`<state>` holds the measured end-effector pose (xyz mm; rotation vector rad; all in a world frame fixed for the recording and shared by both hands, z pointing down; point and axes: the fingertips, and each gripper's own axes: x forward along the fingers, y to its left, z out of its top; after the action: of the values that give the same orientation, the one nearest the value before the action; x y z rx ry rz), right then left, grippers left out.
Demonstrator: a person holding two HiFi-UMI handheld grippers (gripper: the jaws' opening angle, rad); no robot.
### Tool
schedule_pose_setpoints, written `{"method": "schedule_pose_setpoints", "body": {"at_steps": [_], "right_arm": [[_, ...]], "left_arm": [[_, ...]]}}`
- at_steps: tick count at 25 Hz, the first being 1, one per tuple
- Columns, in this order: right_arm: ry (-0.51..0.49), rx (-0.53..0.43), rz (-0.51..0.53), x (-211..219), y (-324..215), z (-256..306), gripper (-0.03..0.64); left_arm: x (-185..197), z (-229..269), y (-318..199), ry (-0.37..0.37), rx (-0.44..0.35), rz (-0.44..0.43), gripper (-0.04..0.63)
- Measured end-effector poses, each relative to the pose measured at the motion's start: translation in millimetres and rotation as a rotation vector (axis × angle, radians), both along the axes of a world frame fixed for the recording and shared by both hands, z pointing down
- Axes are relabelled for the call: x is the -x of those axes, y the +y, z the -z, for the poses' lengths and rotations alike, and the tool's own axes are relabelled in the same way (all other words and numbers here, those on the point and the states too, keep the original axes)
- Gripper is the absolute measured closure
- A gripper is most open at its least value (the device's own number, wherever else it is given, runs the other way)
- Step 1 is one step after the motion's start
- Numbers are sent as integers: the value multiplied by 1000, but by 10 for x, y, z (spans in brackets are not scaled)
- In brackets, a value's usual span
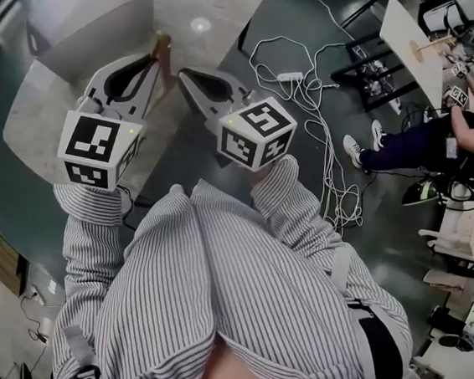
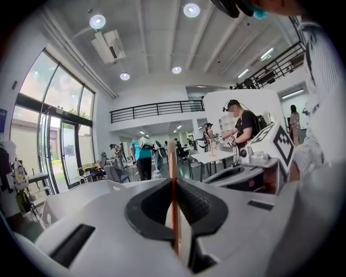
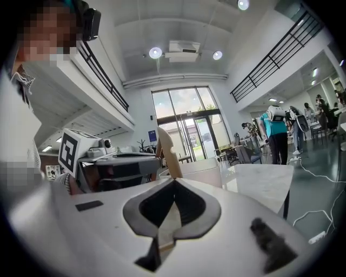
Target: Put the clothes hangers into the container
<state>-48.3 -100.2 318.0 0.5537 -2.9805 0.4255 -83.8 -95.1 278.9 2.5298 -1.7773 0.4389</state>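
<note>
The left gripper pinched a wooden clothes hanger (seen edge-on in its own view). The right gripper, close beside it, was clamped on the hanger's pale, notched end. The hanger was above the table, near the white container, not inside.

Left tool and right tool side by side, jaws clamped.
</note>
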Motion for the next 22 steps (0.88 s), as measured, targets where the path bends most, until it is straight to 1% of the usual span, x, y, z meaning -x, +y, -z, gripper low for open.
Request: {"method": "schedule_pose_setpoints", "body": {"at_steps": [6, 10, 18, 22], "right_arm": [[-25, -39, -8, -175, -181, 175, 603], [-30, -67, -2, -178, -217, 284, 602], [-45, -105, 5, -352, -278, 447, 602], [-41, -107, 4, -467, -245, 444, 603]], "left_arm": [[-149, 260, -108, 60, -76, -2, 561], [-194, 375, -122, 92, -104, -9, 561], [-387, 523, -128, 117, -151, -8, 561], [-486, 538, -97, 101, -153, -12, 561]]}}
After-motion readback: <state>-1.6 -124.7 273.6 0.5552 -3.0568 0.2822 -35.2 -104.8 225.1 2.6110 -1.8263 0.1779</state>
